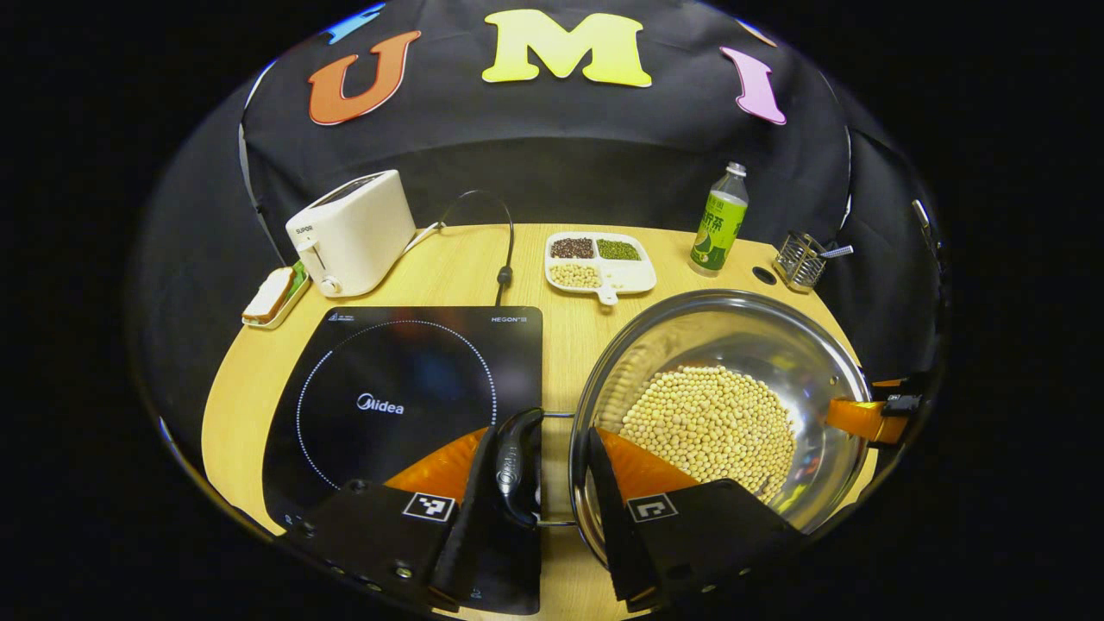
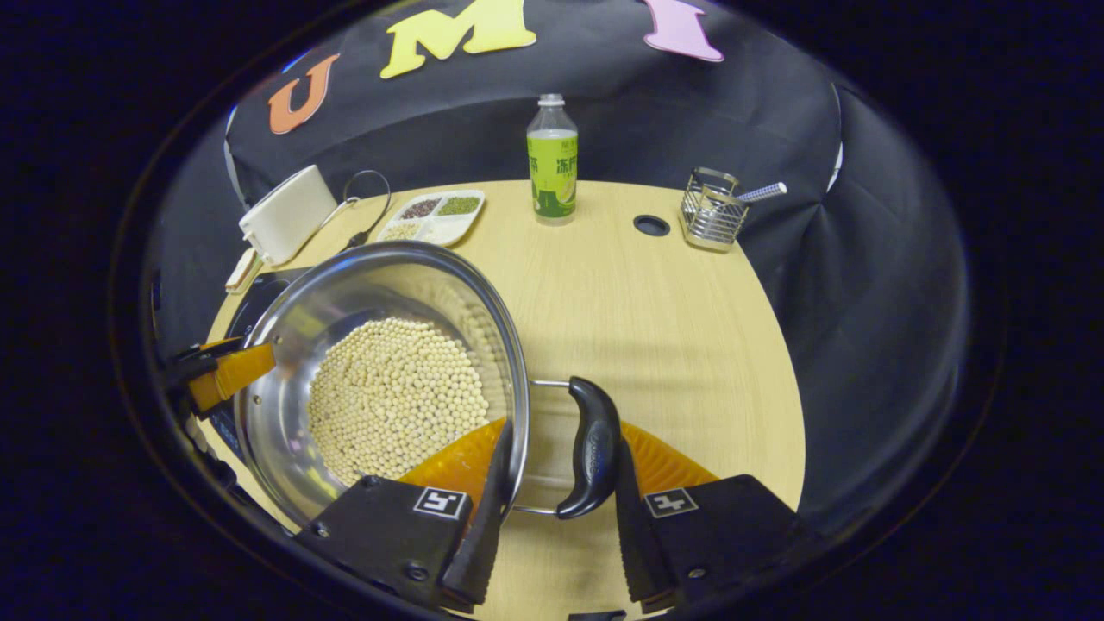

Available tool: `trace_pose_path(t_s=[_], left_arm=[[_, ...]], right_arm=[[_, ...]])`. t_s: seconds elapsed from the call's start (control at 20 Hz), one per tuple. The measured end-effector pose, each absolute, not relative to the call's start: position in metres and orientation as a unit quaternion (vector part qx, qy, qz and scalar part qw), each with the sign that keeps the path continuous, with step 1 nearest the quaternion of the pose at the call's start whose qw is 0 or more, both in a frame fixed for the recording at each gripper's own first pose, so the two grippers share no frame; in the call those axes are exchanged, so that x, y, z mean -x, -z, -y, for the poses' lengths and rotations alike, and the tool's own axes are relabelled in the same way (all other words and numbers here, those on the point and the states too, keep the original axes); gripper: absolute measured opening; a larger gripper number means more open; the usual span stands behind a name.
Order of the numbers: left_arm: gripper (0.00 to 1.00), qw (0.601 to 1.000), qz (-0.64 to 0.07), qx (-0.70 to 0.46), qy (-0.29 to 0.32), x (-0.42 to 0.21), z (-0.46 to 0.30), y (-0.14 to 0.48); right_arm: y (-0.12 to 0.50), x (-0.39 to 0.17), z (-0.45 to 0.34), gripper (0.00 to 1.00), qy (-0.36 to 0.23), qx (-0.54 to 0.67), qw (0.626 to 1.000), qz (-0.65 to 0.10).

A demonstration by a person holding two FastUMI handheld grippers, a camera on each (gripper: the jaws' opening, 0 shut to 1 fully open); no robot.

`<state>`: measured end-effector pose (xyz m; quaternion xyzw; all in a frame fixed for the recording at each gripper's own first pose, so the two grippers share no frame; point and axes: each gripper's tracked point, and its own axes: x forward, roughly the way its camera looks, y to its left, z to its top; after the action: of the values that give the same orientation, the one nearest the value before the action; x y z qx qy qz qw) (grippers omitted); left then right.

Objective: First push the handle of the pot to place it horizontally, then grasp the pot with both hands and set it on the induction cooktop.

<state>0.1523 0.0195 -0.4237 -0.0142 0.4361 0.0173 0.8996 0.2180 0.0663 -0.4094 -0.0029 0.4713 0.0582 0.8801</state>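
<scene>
A: Nearest first — what do the jaws have?

B: In the left gripper view, the left gripper [image 1: 533, 509] straddles the pot's left handle [image 1: 517, 466] and the rim beside it: one finger outside the handle, the other inside the wall. The jaws look part-closed, and I can't tell whether they press yet. The right gripper [image 2: 552, 509] sits the same way around the right handle [image 2: 591, 448].

A: And the pot?

B: The pot [image 1: 776, 345], holding pale beans [image 1: 711, 423], sits on the table [image 2: 673, 328] between the grippers, just right of the induction cooktop [image 1: 405, 397]. So the carry runs leftward — the left gripper is nearer the cooktop. Its handles already lie level.

A: Farther back?

B: A toaster [image 1: 354, 228], a bottle [image 2: 552, 159].
</scene>
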Motion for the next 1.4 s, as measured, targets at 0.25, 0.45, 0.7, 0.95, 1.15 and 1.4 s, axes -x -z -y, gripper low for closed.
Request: trace_pose_path(t_s=[0.25,0.45,0.7,0.95,1.15,1.4], left_arm=[[0.58,0.904,-0.428,0.016,-0.02,-0.147,-0.039,0.408],[0.57,0.908,-0.418,0.009,-0.026,-0.145,-0.07,0.398],[0.58,0.911,-0.411,0.001,-0.04,-0.134,-0.114,0.39],[0.58,0.909,-0.414,-0.005,-0.048,-0.125,-0.164,0.389],[0.57,0.908,-0.415,-0.005,-0.049,-0.121,-0.2,0.389],[0.58,0.908,-0.414,-0.007,-0.054,-0.125,-0.244,0.399]], right_arm=[[0.392,-0.214,-0.088,0.59,-0.062,0.0,0.885,-0.461],[0.383,-0.209,-0.117,0.59,-0.068,-0.006,0.887,-0.457],[0.378,-0.203,-0.161,0.59,-0.078,-0.014,0.888,-0.453],[0.375,-0.194,-0.212,0.59,-0.088,-0.009,0.885,-0.457],[0.373,-0.191,-0.252,0.58,-0.091,0.0,0.883,-0.461],[0.376,-0.201,-0.297,0.59,-0.092,0.004,0.881,-0.464]])
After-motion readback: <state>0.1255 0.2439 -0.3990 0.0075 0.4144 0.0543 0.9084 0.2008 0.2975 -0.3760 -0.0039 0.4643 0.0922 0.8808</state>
